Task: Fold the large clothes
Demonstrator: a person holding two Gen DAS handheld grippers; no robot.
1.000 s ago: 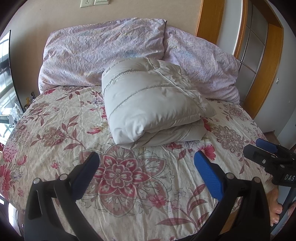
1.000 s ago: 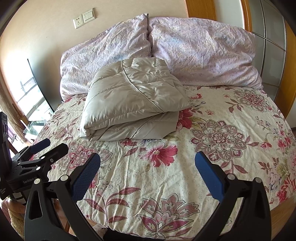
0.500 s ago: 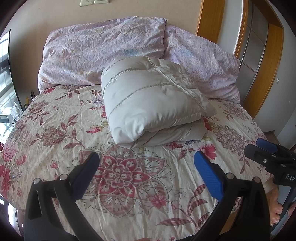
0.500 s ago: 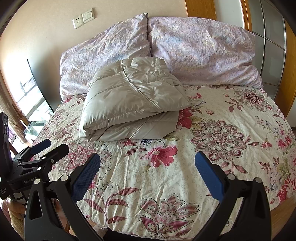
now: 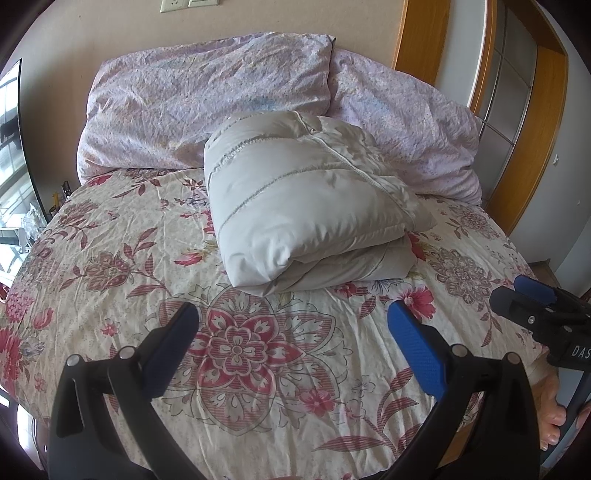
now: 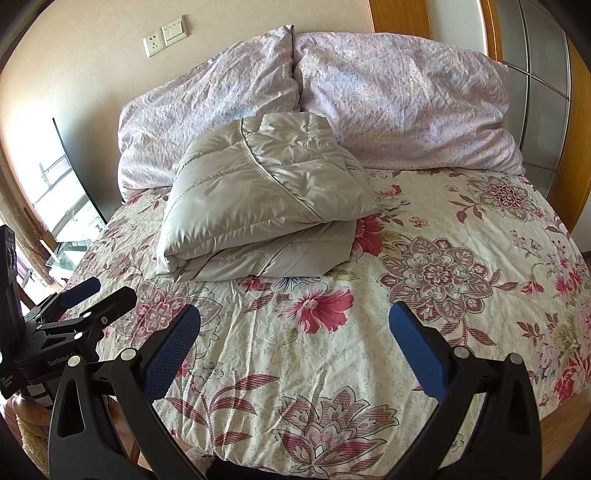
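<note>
Lying folded jacket (image 5: 310,206) well beyond both wide-spread, seemingly empty grippers (image 5: 291,332) (image 6: 293,332)

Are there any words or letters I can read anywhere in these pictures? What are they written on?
"DAS": white letters on the right gripper, seen from the left wrist camera; the picture's edge cuts off the rest.
"GenRobot A": white print on the left gripper, seen from the right wrist camera; the rest is hidden.
More small white print lower on that same gripper is too small to read.
The wall switch plate, the jacket and the bedspread show no words.
</note>
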